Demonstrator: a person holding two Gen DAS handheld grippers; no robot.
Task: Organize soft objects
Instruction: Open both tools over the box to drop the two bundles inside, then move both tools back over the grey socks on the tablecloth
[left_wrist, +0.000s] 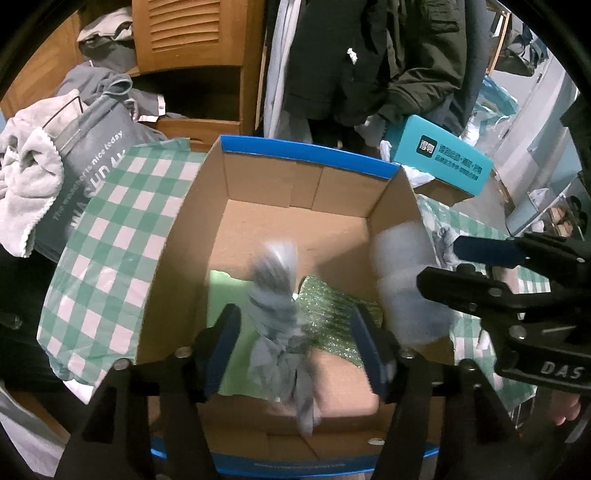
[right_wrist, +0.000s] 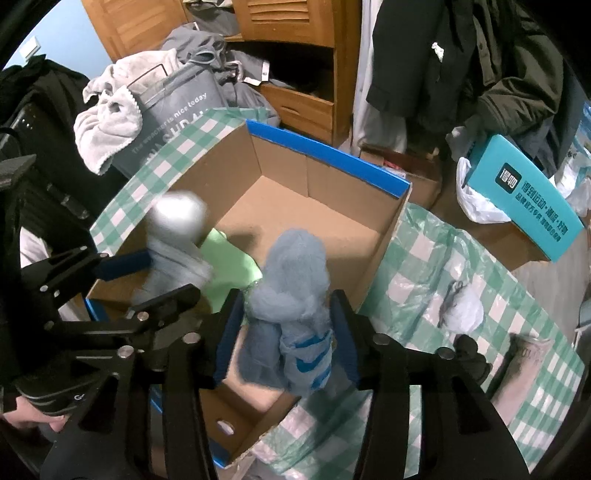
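Observation:
An open cardboard box with a blue rim (left_wrist: 306, 157) (right_wrist: 325, 149) sits on a green checked cloth (left_wrist: 110, 236) (right_wrist: 443, 258). My left gripper (left_wrist: 299, 328) is open over the box; a blurred grey sock (left_wrist: 280, 314) hangs between its fingers, apparently falling free. A green cloth (left_wrist: 221, 280) and a glittery green item (left_wrist: 332, 310) lie in the box. My right gripper (right_wrist: 286, 314) is open at the box's right wall, with a blue fuzzy sock (right_wrist: 295, 280) between its fingers, blurred. Another rolled sock (right_wrist: 461, 306) lies on the cloth.
A grey laundry basket (left_wrist: 92, 158) with towels stands at back left. A wooden cabinet (left_wrist: 192, 48) and hanging dark coats (left_wrist: 369, 55) are behind. A teal box (left_wrist: 443, 158) sits at right. A pinkish item (right_wrist: 528, 354) lies on the cloth.

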